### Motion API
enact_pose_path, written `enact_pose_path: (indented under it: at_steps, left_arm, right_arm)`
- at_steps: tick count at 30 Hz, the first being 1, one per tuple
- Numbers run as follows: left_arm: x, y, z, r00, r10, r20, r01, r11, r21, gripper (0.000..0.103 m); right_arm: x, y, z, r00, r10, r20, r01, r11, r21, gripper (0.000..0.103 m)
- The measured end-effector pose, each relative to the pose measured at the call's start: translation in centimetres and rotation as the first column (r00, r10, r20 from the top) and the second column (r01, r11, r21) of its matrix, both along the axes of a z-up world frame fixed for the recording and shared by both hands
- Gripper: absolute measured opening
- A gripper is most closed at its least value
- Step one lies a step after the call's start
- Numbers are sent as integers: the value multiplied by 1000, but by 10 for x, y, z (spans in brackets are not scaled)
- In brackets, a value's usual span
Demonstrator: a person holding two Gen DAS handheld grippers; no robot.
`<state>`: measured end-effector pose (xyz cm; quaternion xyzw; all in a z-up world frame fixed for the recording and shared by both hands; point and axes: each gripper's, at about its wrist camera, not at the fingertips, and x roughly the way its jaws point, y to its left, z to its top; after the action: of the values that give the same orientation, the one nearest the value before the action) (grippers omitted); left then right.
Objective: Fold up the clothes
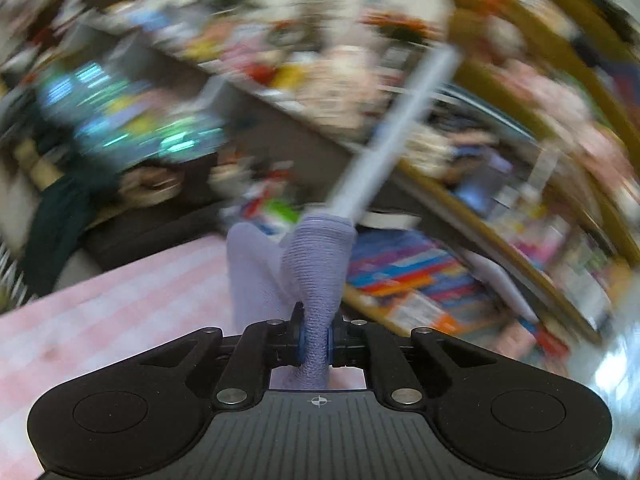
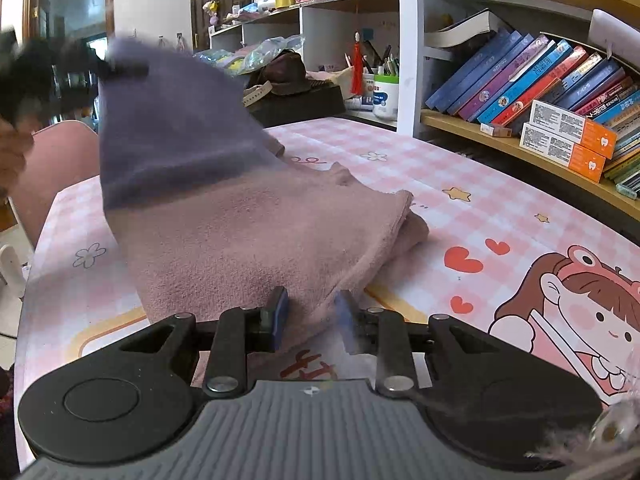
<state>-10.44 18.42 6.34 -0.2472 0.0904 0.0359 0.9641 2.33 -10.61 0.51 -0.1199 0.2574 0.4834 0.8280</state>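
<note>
Left gripper (image 1: 316, 344) pinched the purple cuff of the garment (image 2: 224, 216), lifted ahead of it to fold over — right gripper (image 2: 310, 316) clamped the pink hem between its fingers, pinning it to the table (image 2: 460, 168).

My garment (image 2: 248, 232) is a soft, fuzzy piece, dusty pink over most of its body and purple-grey toward the lifted end, and right now one corner of it is pulled up high at the left while the rest drapes down in a slanted sheet onto the pink checked tablecloth (image 2: 440, 168). The far side sits bunched in a thick fold on the cloth (the ribbed purple cuff (image 1: 316, 264) is what shows up close in my left view, stretched into a narrow neck).
</note>
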Motion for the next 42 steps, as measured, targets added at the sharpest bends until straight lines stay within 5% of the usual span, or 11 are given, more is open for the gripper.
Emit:
enact_pose_path:
  at_steps: [3, 7, 11, 16, 20, 25, 29, 32, 38, 40, 42]
  left_arm:
    - [15, -57, 3, 993, -109, -44, 115, 980, 164, 8]
    - [38, -130, -8, 952, -242, -188, 294, 895, 337, 15]
    - [50, -163, -55, 887, -288, -360, 410, 850, 332, 23]
    - [41, -178, -72, 877, -288, -385, 441, 802, 403, 43]
    - [38, -181, -71, 863, -313, -397, 477, 765, 432, 56]
    - [22, -183, -68, 836, -372, -402, 532, 726, 436, 64]
    - [10, -171, -61, 813, -441, -380, 573, 721, 389, 64]
    - [0, -154, -44, 809, -499, -311, 585, 732, 348, 65]
    - [-6, -121, -26, 894, -388, -223, 447, 766, 461, 68]
    - [0, -108, -33, 916, -327, -234, 400, 793, 458, 68]
    - [6, -99, -44, 920, -289, -264, 382, 809, 447, 67]
  right_arm:
    - [1, 0, 0, 1000, 0, -6, 0, 1000, 3, 26]
    - [4, -2, 0, 1000, 1, -27, 0, 1000, 13, 26]
    - [7, -6, 0, 998, 0, -62, 1, 1000, 29, 26]
    - [10, -8, 0, 996, 1, -87, 3, 999, 40, 27]
    - [12, -18, 0, 994, -28, -105, 32, 999, 43, 43]
    - [16, -62, 9, 968, -57, -244, 97, 983, 155, 46]
    - [11, -85, 20, 928, -33, -372, 153, 943, 296, 51]
    - [9, -80, 24, 890, -39, -453, 207, 922, 328, 71]
    - [14, -52, 21, 796, 4, -606, 279, 885, 374, 71]
    - [13, -42, 24, 804, -19, -594, 288, 886, 362, 71]
    - [14, -30, 24, 815, -58, -577, 295, 898, 327, 52]
